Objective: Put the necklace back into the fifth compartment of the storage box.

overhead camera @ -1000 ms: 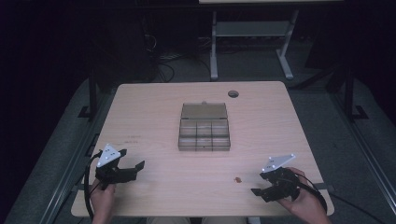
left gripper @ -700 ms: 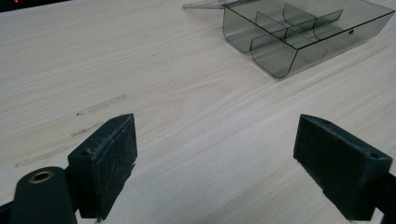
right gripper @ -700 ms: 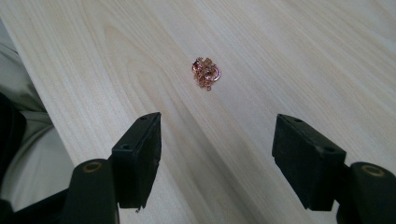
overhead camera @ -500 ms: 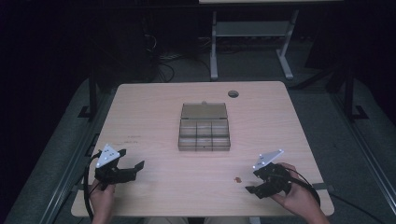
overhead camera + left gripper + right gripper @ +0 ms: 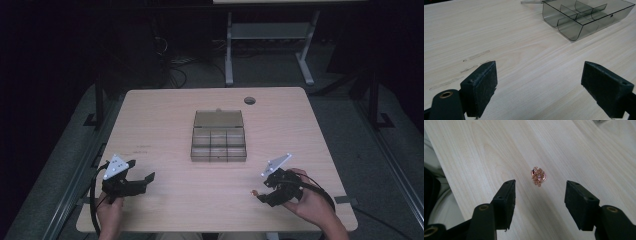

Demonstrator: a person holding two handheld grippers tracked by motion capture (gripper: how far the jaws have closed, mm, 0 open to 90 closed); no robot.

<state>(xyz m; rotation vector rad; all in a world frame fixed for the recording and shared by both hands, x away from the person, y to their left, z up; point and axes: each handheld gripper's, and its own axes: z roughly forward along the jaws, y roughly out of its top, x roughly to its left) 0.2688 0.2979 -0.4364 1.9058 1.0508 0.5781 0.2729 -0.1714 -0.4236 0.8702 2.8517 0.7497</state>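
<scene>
My right gripper hovers near the desk's front right corner, its jaws just closing, nothing gripped; the small copper chain lies just ahead. My left gripper gapes wide, empty.

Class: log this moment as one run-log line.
right gripper: open, jaws closing toward chain | left gripper: open, idle | box: open
</scene>
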